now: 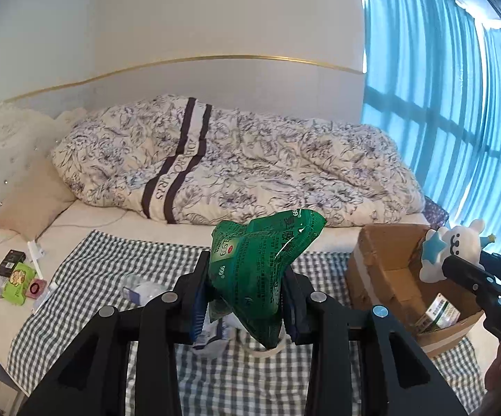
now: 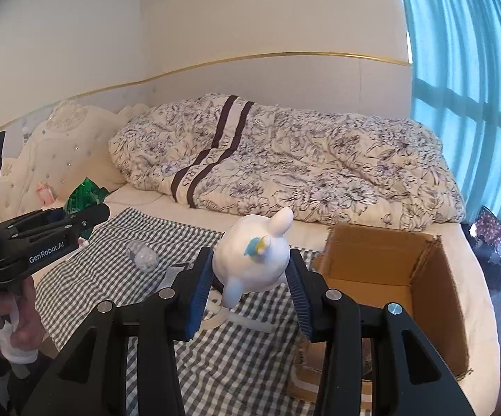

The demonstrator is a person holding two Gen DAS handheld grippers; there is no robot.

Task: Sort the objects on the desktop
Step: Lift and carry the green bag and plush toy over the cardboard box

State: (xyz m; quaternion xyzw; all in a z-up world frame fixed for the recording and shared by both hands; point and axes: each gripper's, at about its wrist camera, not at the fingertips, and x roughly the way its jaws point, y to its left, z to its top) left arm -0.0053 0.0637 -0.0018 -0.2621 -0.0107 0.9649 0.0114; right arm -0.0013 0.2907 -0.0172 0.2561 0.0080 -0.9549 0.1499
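Observation:
My left gripper (image 1: 247,280) is shut on a crumpled green foil packet (image 1: 260,270), held up above the checked cloth (image 1: 111,263); from the right wrist view the same packet (image 2: 84,199) shows at the left in that gripper. My right gripper (image 2: 250,277) is shut on a white bunny figurine (image 2: 252,260) with a blue and yellow bow. In the left wrist view the figurine (image 1: 448,249) hangs over the open cardboard box (image 1: 385,267), which holds a small green-and-white carton (image 1: 439,312). The box (image 2: 389,253) lies just right of the figurine.
A clear plastic bottle (image 2: 143,256) and a roll of white tape (image 2: 215,312) lie on the checked cloth. Small boxes and a green wipes pack (image 1: 16,282) sit on the bed at left. A flowered duvet (image 1: 236,163) is heaped behind. A hand (image 2: 7,326) grips the left tool.

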